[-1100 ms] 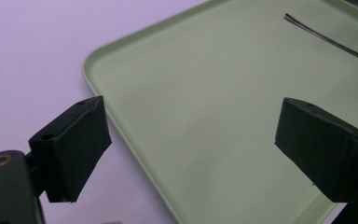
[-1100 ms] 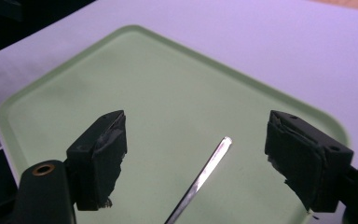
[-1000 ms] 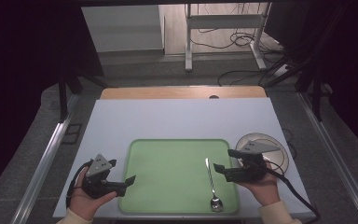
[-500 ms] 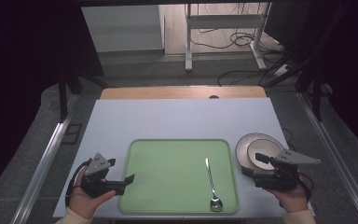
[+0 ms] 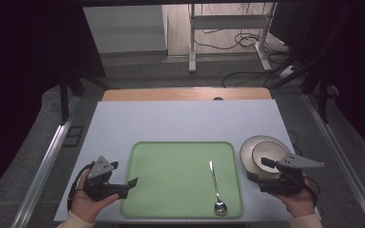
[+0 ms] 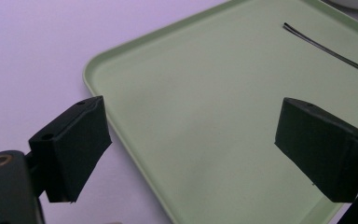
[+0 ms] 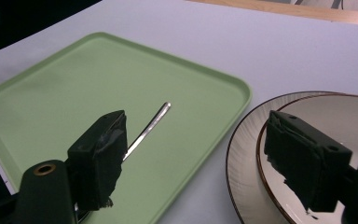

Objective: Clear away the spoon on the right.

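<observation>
A light green tray (image 5: 171, 171) lies on the white table, with a metal spoon (image 5: 215, 186) on its right part, bowl toward me. Two stacked pale plates with dark rims (image 5: 248, 151) sit just right of the tray. My right gripper (image 5: 262, 174) is open over the near edge of the plates, jaws pointing left, nothing between them. In the right gripper view its jaws (image 7: 200, 144) straddle the tray's corner (image 7: 235, 91), the spoon handle (image 7: 151, 123) and the plate rim (image 7: 238, 154). My left gripper (image 5: 123, 174) rests open at the tray's left edge (image 6: 91, 79), empty (image 6: 191, 135).
A wooden strip (image 5: 185, 93) borders the table's far edge. Beyond it are a metal stand (image 5: 228, 33) and cables on the floor (image 5: 252, 76). Metal rails (image 5: 47, 161) run along both sides of the table.
My right gripper has moved rightward, from over the tray's right edge near the spoon to the plates. The left gripper has stayed put.
</observation>
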{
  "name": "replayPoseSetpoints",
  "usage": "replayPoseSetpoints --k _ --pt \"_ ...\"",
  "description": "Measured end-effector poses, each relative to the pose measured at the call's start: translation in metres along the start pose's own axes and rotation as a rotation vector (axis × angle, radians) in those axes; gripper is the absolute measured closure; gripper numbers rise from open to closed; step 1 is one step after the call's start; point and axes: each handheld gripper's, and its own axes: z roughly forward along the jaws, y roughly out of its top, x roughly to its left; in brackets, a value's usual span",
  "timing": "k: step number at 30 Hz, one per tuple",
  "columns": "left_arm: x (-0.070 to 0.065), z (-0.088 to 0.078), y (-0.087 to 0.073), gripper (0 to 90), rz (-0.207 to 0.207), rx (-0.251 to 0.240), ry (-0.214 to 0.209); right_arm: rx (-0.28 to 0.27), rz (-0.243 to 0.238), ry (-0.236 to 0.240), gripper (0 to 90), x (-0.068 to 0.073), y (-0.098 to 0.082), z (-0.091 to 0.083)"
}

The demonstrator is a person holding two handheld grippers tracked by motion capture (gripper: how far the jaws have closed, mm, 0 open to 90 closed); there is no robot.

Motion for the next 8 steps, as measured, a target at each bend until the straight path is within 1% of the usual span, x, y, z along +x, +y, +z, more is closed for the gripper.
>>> replayPoseSetpoints --k 4,8 --pt "0.0004 -0.0007 0.0011 9.9 -0.002 -0.003 0.001 -0.011 0.008 -0.003 20.6 -0.0024 0.0001 -0.0012" --pt "0.0015 -0.0023 0.0009 9.9 -0.011 -0.008 0.014 -0.019 0.013 0.002 20.6 -0.0031 0.0006 -0.0014"
